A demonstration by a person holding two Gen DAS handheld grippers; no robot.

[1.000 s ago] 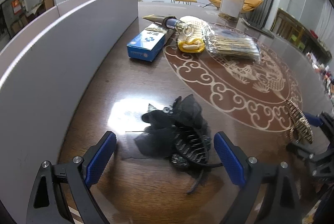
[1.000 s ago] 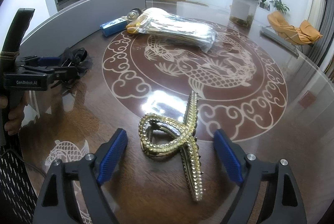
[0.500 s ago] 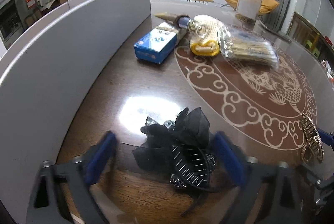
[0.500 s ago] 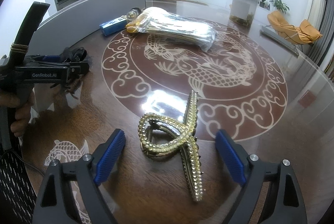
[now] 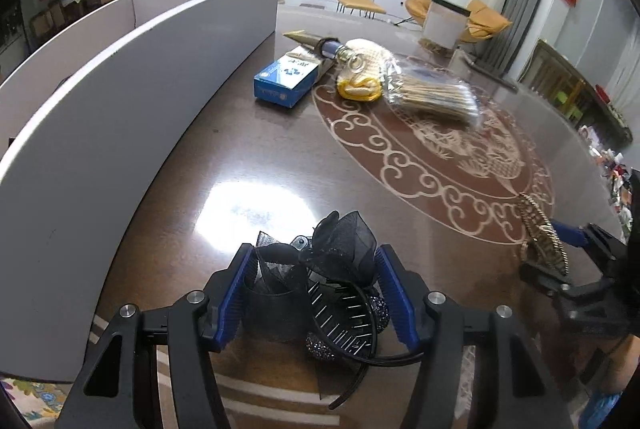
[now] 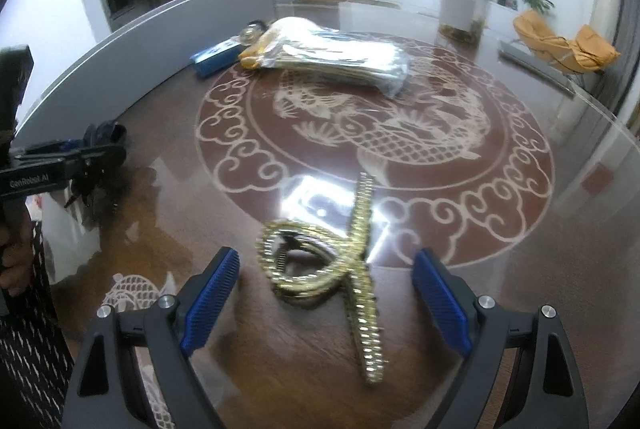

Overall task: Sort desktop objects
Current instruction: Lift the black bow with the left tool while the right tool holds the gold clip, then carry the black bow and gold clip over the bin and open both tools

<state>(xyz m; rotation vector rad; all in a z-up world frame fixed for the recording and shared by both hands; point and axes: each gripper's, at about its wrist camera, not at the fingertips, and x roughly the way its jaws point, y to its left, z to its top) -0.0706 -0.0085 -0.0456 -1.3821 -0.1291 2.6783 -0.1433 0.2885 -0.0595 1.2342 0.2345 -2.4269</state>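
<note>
The left gripper [image 5: 312, 293] has just closed its jaws on the black hair clip [image 5: 332, 285], ready for lifting. The right gripper's [image 6: 326, 305] jaws stand wide, straddling the gold clip [image 6: 340, 269] lying on the surface [image 6: 440, 165]; the sorted pile [image 5: 360, 77] sits at twelve o'clock.

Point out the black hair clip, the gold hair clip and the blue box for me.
black hair clip [image 5: 340, 293], left wrist view, on its comb teeth
gold hair clip [image 6: 316, 269], right wrist view, on its looped end
blue box [image 5: 286, 81], left wrist view, on its top face
</note>
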